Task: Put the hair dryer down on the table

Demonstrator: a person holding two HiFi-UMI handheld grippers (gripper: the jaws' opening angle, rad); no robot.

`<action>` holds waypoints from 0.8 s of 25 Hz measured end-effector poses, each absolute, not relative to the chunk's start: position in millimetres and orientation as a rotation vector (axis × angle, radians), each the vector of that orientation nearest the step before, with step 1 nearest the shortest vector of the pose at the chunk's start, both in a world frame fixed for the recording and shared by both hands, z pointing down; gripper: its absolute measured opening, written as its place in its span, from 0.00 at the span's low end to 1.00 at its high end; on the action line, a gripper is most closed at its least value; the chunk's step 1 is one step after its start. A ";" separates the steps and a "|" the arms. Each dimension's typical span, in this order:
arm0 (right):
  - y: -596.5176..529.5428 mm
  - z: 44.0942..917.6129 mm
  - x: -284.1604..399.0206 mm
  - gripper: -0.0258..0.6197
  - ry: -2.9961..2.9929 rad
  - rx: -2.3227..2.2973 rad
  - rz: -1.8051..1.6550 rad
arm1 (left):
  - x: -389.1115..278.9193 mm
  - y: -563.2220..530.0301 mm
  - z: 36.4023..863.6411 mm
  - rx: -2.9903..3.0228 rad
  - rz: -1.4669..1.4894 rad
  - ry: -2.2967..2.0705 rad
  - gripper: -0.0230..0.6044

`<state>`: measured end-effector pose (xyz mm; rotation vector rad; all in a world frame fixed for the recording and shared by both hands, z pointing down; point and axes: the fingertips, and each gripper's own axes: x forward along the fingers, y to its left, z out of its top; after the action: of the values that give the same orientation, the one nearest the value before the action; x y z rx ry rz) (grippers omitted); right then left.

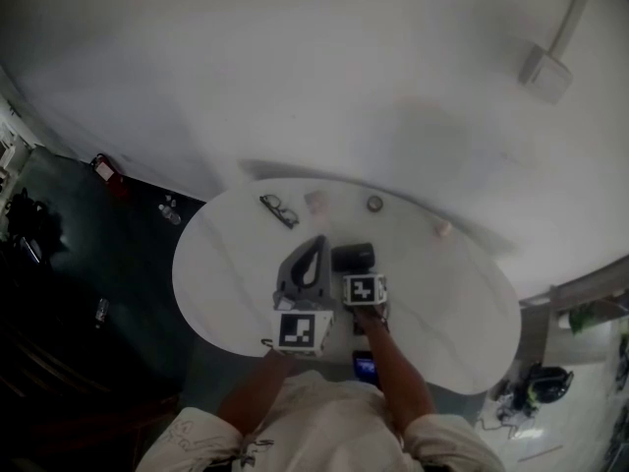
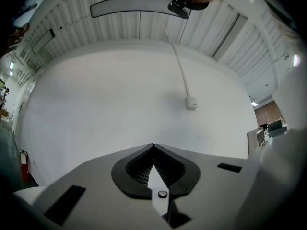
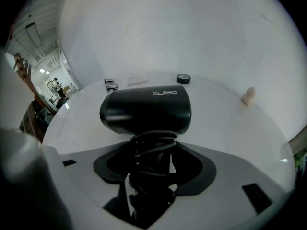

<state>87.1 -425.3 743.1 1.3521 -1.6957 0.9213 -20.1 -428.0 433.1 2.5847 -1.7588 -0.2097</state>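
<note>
A black hair dryer [image 1: 354, 257] [image 3: 146, 109] is held over the round white table [image 1: 442, 313] near its middle, barrel lying sideways. My right gripper [image 1: 358, 267] [image 3: 151, 150] is shut on its handle, which has the black cord wound around it. Whether the dryer touches the tabletop [image 3: 230, 128] I cannot tell. Just to its left, my left gripper [image 1: 316, 244] [image 2: 153, 146] is tilted upward toward the white wall, its jaw tips meeting with nothing between them.
At the table's far side lie black glasses [image 1: 279, 209] [image 3: 110, 84], a pale flat packet [image 1: 316, 201] [image 3: 137, 79], a small round black object [image 1: 374, 204] [image 3: 183, 78] and a small beige object [image 1: 443, 228] [image 3: 248, 96]. A red fire extinguisher [image 1: 104, 168] stands on the floor at left.
</note>
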 end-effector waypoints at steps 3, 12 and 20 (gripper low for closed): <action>-421.1 746.5 64.7 0.42 -1.757 1.284 0.994 | -21.2 -428.5 433.5 2.577 -0.212 -1.760 0.03; -428.9 740.6 102.2 0.56 -1.637 1.361 0.824 | -17.5 -426.1 432.5 2.591 -0.213 -1.760 0.03; -414.5 728.2 72.5 0.59 -1.785 1.290 1.013 | -16.9 -426.0 432.7 2.586 -0.209 -1.755 0.03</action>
<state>72.5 -414.5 728.2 1.2900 -1.7849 1.0134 -16.9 -426.0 432.7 2.5860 -1.7547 -0.2094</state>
